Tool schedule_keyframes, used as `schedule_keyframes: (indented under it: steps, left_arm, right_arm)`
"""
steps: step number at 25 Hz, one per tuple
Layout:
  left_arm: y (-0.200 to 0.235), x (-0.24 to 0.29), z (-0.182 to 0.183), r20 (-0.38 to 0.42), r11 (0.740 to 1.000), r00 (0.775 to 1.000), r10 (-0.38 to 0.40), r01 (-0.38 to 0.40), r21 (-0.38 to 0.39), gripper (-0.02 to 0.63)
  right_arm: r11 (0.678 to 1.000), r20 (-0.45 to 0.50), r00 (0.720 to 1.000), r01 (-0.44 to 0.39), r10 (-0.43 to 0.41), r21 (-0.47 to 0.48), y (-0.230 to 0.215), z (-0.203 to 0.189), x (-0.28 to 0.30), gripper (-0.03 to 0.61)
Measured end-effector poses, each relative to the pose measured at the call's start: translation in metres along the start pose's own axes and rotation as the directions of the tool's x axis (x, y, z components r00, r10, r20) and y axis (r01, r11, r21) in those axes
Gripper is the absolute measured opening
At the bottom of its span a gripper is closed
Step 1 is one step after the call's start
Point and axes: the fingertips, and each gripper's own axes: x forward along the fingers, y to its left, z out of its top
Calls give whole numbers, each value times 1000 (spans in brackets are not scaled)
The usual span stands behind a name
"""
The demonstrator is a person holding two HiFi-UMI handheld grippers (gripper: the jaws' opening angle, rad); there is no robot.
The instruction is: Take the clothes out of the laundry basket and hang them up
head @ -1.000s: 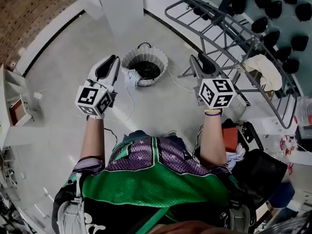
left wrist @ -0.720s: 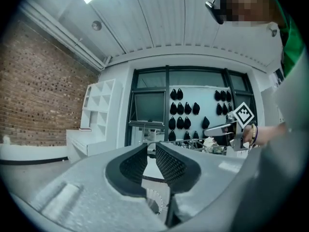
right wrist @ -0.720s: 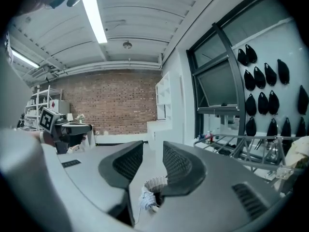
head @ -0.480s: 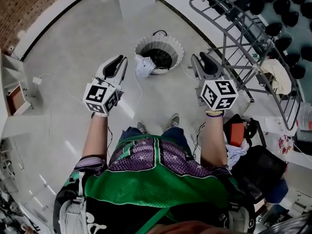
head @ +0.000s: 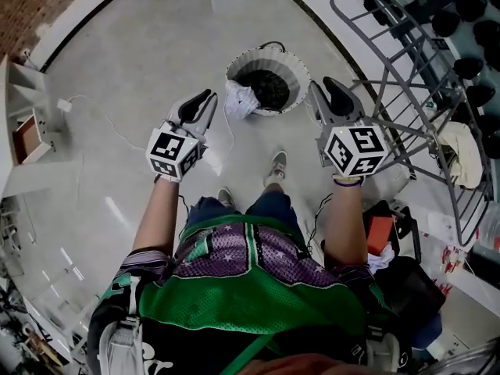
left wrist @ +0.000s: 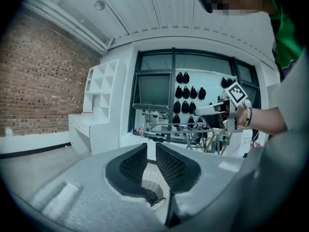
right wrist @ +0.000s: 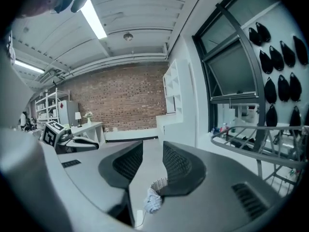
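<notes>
A: Arm pose?
B: Left forearm (head: 158,213) and right forearm (head: 344,221) are bare, stretched fwd, roughly level w/ each other. Left gripper (head: 205,100) and right gripper (head: 323,89) both point to the far side, twd the laundry basket (head: 292,62). Left cube (head: 173,153) and right cube (head: 355,149), b/w square markers, sit at the wrist ends.

A: Jaws?
B: Left gripper view: jaws a narrow gap apart, nothing betw. them. Right gripper view: jaws wider apart, also empty. The basket only shows thru the gaps, down on the floor (head: 133,76), no contact.

A: Where are the clothes?
B: In the basket, which stands on the floor just past the two grippers, betw. them. Dark clothes (head: 269,91) are piled inside. A white cloth (head: 241,100) flops over the near-left rim, crumpled.

A: Materials, shapes?
B: Basket is round, white, w/ a ribbed wall. Jaws are curved grey plastic shells w/ black dimpled pads. Drying rack (head: 406,100) at right is grey metal tubing. A cream cloth (head: 465,143) is draped on it at far right. Floor is pale, smooth, a bit glossy.
</notes>
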Motion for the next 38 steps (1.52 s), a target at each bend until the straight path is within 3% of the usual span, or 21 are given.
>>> schedule_keyframes:
  steps: [5,10,17,22,27,31,38]
  left_arm:
    - [14,42,-28,-45,999,998,46,-48,-26,55]
    - [26,84,-89,-91,1000,995,30,-30,7,55]
    - [48,131,-233,-133,1000,991,4,-3,5,66]
    - [64,169,-342,-145,998,989,-12,4,-58,77]
    - [74,199,-423,-140,998,990,-17,9,-56,95]
    - [81,218,-469,-136,1000,990,-20,18,-21,112]
    - [87,240,-510,-120,1000,992,-26,27,10,140]
  right_arm:
    - [998,-9,998,-58,58,11,-40,-17,47,123]
    - [999,-18,999,-44,45,12,-70,-69,75,123]
    - [999,-30,1000,-7,8,50,-92,-207,109,123]
    - [998,-25,1000,20,-19,51,-106,-303,134,123]
    - [998,-3,999,53,-53,15,-119,-372,142,123]
    - [997,37,996,81,-80,-20,-124,-405,139,123]
    - [993,101,990,107,-102,-48,-113,-434,137,123]
